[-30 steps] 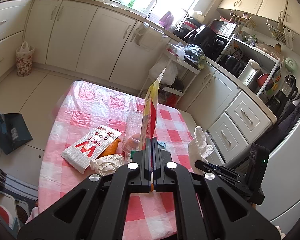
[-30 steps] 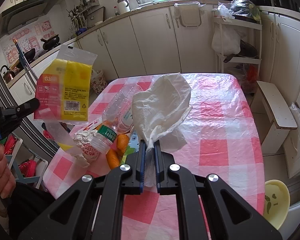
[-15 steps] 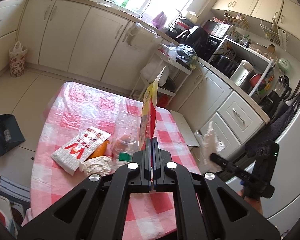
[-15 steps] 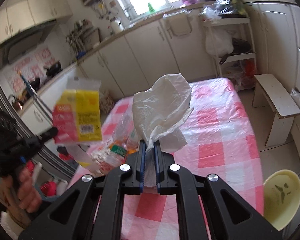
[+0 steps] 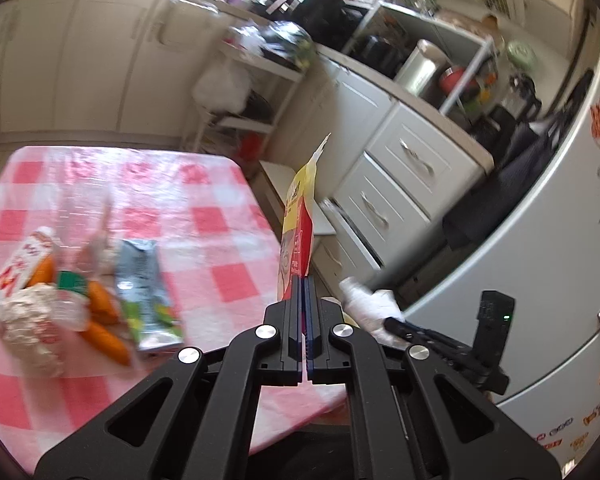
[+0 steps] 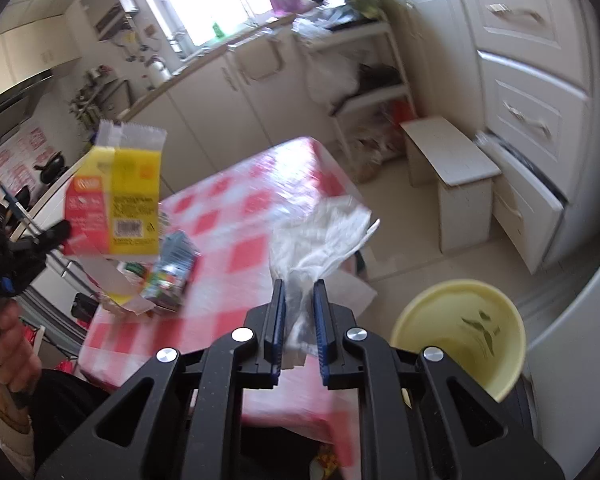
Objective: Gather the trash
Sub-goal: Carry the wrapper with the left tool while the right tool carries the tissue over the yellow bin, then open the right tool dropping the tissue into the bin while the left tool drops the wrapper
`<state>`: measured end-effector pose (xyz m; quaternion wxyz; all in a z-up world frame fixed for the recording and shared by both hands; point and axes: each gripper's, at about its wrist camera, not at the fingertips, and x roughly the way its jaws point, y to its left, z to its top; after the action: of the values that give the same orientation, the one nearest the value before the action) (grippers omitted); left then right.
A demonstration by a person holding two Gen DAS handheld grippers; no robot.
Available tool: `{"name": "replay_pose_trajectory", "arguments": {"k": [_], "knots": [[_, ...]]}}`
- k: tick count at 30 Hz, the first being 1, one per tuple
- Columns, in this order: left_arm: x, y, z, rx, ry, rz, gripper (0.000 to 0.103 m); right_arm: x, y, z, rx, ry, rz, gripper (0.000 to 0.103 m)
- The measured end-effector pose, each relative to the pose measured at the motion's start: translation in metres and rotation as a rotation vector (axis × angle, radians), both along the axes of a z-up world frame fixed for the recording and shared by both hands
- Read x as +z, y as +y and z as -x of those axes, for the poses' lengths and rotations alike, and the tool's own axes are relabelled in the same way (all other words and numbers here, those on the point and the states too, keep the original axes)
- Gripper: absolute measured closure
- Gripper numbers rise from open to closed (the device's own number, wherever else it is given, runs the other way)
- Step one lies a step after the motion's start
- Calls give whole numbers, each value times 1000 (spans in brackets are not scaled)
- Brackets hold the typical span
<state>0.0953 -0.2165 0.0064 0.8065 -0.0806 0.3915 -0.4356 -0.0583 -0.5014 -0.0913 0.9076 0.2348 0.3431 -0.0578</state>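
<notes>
My left gripper (image 5: 304, 280) is shut on a yellow and red snack wrapper (image 5: 300, 220), held upright past the table's right edge; the wrapper also shows in the right wrist view (image 6: 116, 200). My right gripper (image 6: 299, 284) has its jaws parted, with a crumpled white plastic bag (image 6: 320, 236) loose between them, close to a yellow bin (image 6: 460, 328) on the floor at the right. In the left wrist view the bag (image 5: 364, 304) shows at the tip of the right gripper (image 5: 392, 322).
A table with a pink checked cloth (image 5: 204, 216) carries more trash: a white and red packet (image 5: 16, 268), orange carrots (image 5: 100, 320), crumpled paper (image 5: 32, 312), a silver-green pouch (image 5: 144, 288). A white stool (image 6: 448, 168), drawers (image 6: 532, 120) and a fridge (image 5: 560, 240) stand at the right.
Both grippers swung right, away from the table toward the yellow bin. The right jaws have parted around the white bag. The left gripper still holds the wrapper.
</notes>
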Motion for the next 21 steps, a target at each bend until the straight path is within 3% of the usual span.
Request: {"name": "replay_pose_trajectory", "arguments": {"k": [8, 14, 17, 21], "knots": [[-26, -115, 10, -187, 29, -113, 102, -68, -48, 20, -105, 94, -87, 88], [-55, -171, 10, -263, 67, -171, 102, -108, -80, 38, -179, 150, -138, 88], [-77, -204, 12, -314, 75, -255, 101, -126, -89, 48, -205, 181, -173, 88], [-102, -236, 11, -366, 101, -338, 101, -142, -93, 65, -239, 201, -201, 80]]}}
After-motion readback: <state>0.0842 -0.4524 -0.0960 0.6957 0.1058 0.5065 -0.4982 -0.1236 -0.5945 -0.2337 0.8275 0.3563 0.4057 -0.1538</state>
